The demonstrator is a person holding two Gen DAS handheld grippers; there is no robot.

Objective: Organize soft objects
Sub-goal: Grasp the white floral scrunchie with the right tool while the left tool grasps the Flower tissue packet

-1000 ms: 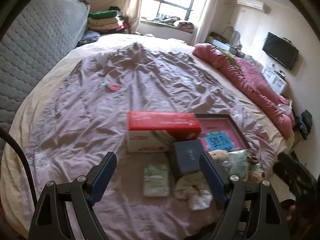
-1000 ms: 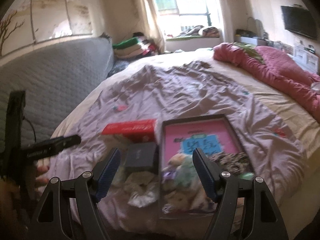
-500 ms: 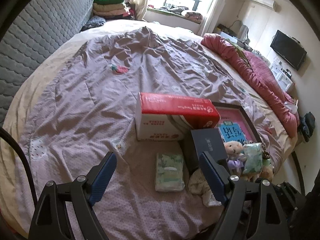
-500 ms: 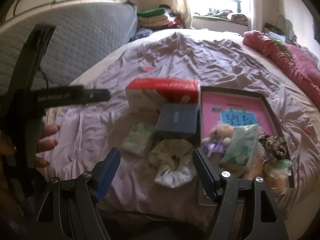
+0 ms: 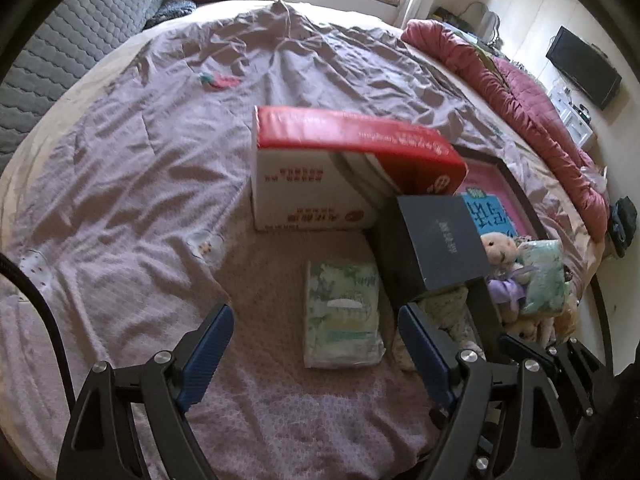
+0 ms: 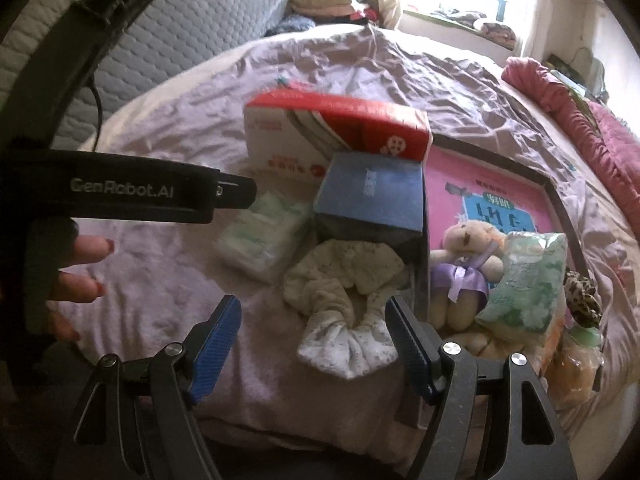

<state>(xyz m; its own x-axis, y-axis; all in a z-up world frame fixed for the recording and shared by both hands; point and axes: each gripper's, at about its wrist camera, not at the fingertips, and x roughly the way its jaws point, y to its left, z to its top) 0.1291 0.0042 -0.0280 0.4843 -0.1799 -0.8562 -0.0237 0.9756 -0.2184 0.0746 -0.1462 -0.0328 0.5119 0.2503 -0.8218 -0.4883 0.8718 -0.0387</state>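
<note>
A green-white tissue pack lies on the mauve bedspread, just ahead of my open, empty left gripper; it also shows in the right wrist view. A cream floral scrunchie lies between the fingers of my open, empty right gripper. A pink-lined dark tray holds a teddy bear in a lilac dress, a second green pack and a leopard scrunchie. The bear shows in the left wrist view too.
A red-and-white carton and a dark blue box stand behind the soft things. A rolled pink quilt lies along the bed's right side. The left gripper's black body crosses the right wrist view's left half.
Both grippers have moved forward and down toward the objects. The tissue pack and the scrunchie now sit close in front of the open fingers. Nothing was grasped.
</note>
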